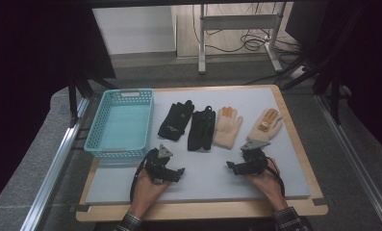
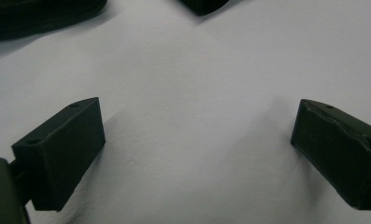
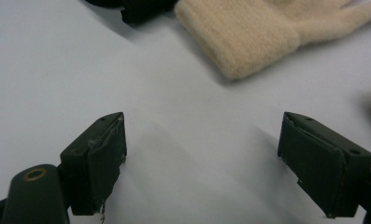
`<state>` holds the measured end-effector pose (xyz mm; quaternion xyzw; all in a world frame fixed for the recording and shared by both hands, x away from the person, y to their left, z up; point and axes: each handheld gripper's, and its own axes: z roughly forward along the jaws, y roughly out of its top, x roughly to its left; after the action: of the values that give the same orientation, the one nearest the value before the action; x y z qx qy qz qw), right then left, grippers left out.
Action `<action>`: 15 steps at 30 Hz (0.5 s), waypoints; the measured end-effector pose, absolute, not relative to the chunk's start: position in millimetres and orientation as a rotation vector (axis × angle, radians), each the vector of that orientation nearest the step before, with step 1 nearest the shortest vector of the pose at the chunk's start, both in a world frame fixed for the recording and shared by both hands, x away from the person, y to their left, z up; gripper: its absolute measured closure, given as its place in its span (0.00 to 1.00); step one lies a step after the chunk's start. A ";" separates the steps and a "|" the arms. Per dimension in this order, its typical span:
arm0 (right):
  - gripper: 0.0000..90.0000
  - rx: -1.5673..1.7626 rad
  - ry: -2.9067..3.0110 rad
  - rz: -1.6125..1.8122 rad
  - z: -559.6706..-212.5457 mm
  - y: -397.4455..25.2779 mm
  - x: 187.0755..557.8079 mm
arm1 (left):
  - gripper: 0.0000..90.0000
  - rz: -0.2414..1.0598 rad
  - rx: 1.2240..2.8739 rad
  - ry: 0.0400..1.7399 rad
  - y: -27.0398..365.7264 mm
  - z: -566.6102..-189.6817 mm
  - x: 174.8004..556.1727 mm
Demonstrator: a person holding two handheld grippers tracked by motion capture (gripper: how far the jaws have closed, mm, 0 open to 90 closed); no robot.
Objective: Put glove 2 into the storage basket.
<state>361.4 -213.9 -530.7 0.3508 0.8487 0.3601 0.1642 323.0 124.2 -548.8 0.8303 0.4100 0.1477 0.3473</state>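
High view: 4 gloves (image 1: 212, 126) beside basket (image 1: 120, 124).

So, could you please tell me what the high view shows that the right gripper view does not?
High view alone: the turquoise basket, two black gloves, both hands, the far cream glove. Right gripper view alone: a close look at the open right gripper and the knit cuff. Both: the nearer cream glove on the grey mat.
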 end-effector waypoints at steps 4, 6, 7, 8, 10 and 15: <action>0.17 1.010 2.421 1.050 -527.6 -211.0 365.0 | 0.04 0.383 2.153 1.063 124.2 -548.8 322.9; 0.17 1.012 2.429 1.064 -524.1 -207.6 368.4 | 0.04 0.383 2.154 1.063 124.2 -548.8 322.9; 0.18 1.003 2.439 1.075 -519.9 -204.1 371.2 | 0.04 0.383 2.153 1.063 124.2 -548.8 322.9; 0.18 1.003 2.439 1.075 -519.9 -204.1 371.2 | 0.04 0.383 2.153 1.063 124.2 -548.8 322.9; 0.19 0.986 2.447 1.076 -516.0 -200.4 374.1 | 0.04 0.384 2.154 1.063 124.2 -548.8 322.9; 0.25 0.950 2.468 1.083 -504.3 -189.0 389.3 | 0.04 0.384 2.154 1.062 124.2 -548.7 322.8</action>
<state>389.3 -189.0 -504.3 0.3291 0.8549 0.3752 0.1414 322.8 124.2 -548.7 0.8304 0.4096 0.1481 0.3473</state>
